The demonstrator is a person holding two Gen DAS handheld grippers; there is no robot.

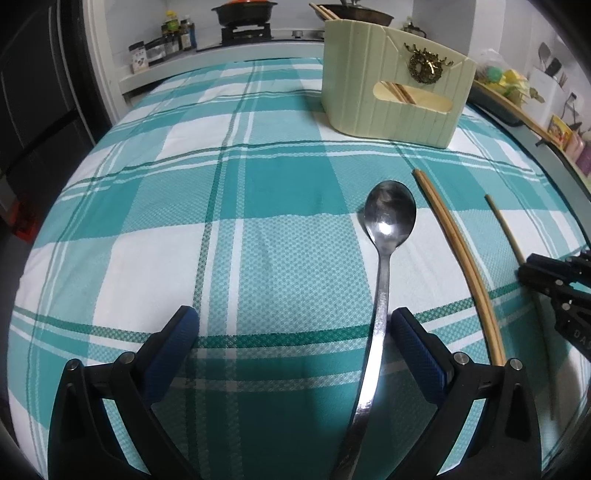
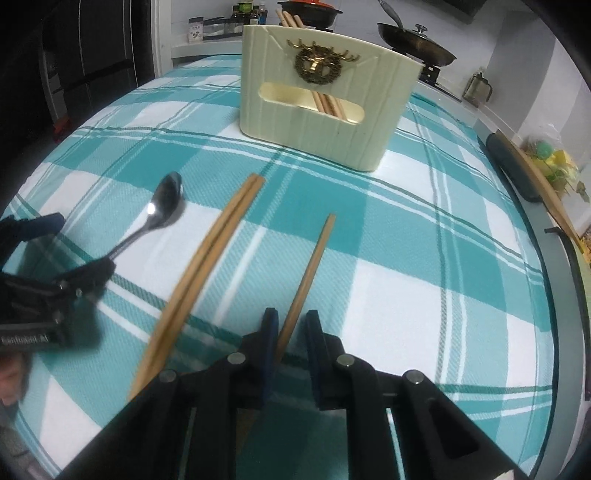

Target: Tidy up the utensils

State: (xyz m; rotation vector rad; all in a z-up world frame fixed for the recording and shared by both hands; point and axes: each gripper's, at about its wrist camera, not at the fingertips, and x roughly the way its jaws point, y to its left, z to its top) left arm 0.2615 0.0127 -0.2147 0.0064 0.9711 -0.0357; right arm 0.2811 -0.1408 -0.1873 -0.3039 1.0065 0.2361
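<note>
On the teal-and-white checked cloth (image 1: 147, 221) over the counter, lying flat and side by side: a steel spoon (image 1: 384, 258), a pair of wooden chopsticks (image 1: 461, 258) touching along their length, and a single chopstick (image 2: 314, 258) a little apart from the pair on the far side from the spoon. Spoon with bowl up and pointing away toward the holder, handle running back between the fingers of the left tongs (image 1: 294, 315). Left tongs spread wide, gripping nothing, blue pads clear of the handle, though the handle lies just beside one pad. Right tongs (image 2: 292, 314) drawn in to a narrow gap about the near end of the single chopstick: one pad against it or nearly so, a thin strip of cloth showing between the stick and the other pad, so no firm pinch visible; chopstick flat on the cloth. Farther back on the same cloth, well apart from the loose utensils, standing upright: a pale ribbed utensil holder (image 1: 391, 92) with a brass ornament (image 2: 317, 62) on its face and a long slot below it. More chopsticks (image 2: 328, 105) leaning inside, seen through the slot and sticking out above the rim. Beyond the cloth, a stove with two dark pans (image 2: 417, 46) and a row of bottles and jars (image 1: 177, 33) by the wall.
</note>
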